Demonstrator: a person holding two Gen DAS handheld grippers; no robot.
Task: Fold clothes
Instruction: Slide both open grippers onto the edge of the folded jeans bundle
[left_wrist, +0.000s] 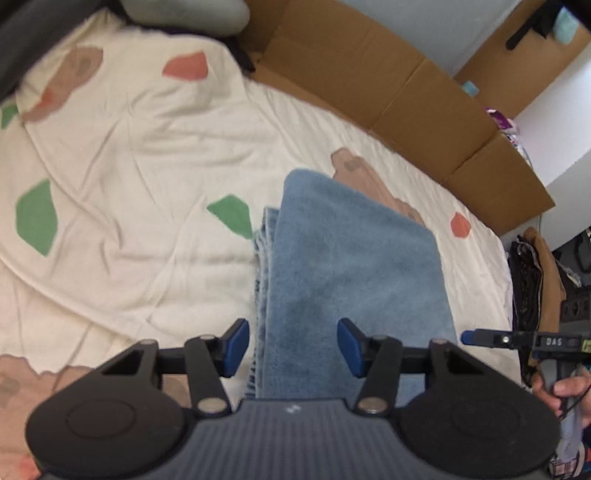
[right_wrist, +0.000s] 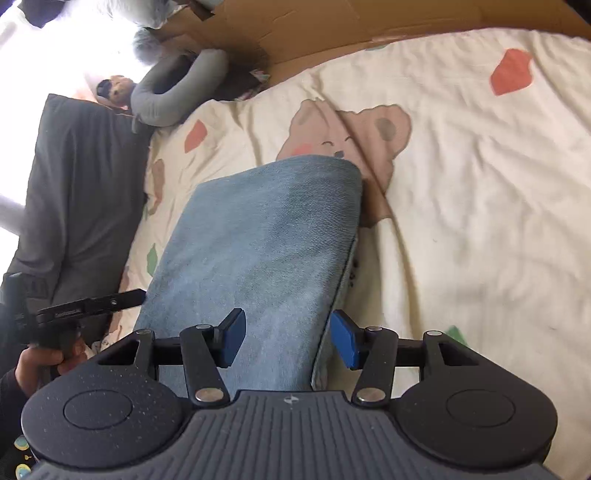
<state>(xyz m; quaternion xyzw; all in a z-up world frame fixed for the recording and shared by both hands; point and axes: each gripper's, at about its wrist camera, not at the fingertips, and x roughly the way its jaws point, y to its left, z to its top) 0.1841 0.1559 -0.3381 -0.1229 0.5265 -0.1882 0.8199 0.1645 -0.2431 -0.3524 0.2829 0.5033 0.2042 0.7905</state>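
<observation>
Hand-held gripper on our left (left_wrist: 293, 347) stands partly open over the near end of the jeans (left_wrist: 347, 258), nothing between the pads; our right hand-held gripper (right_wrist: 287, 339) likewise, partly open, empty, with denim under it. Jeans lie folded into a long strip on the bed (left_wrist: 129, 206), nearer its far edge, which runs along the cardboard (left_wrist: 406, 85).

Risks, as we judge them:
- Pinch only the top layer and the fold peels apart; stacked edges show on the strip's left side.
- Pads may catch the bedcover along with the denim and drag it.
- Both tools sit close at the same end; they could knock together.

Around: dark pillow (right_wrist: 77, 177) and grey neck pillow (right_wrist: 173, 92) towards the head of the bed, well apart from the jeans. Nothing blocks the next fold.
</observation>
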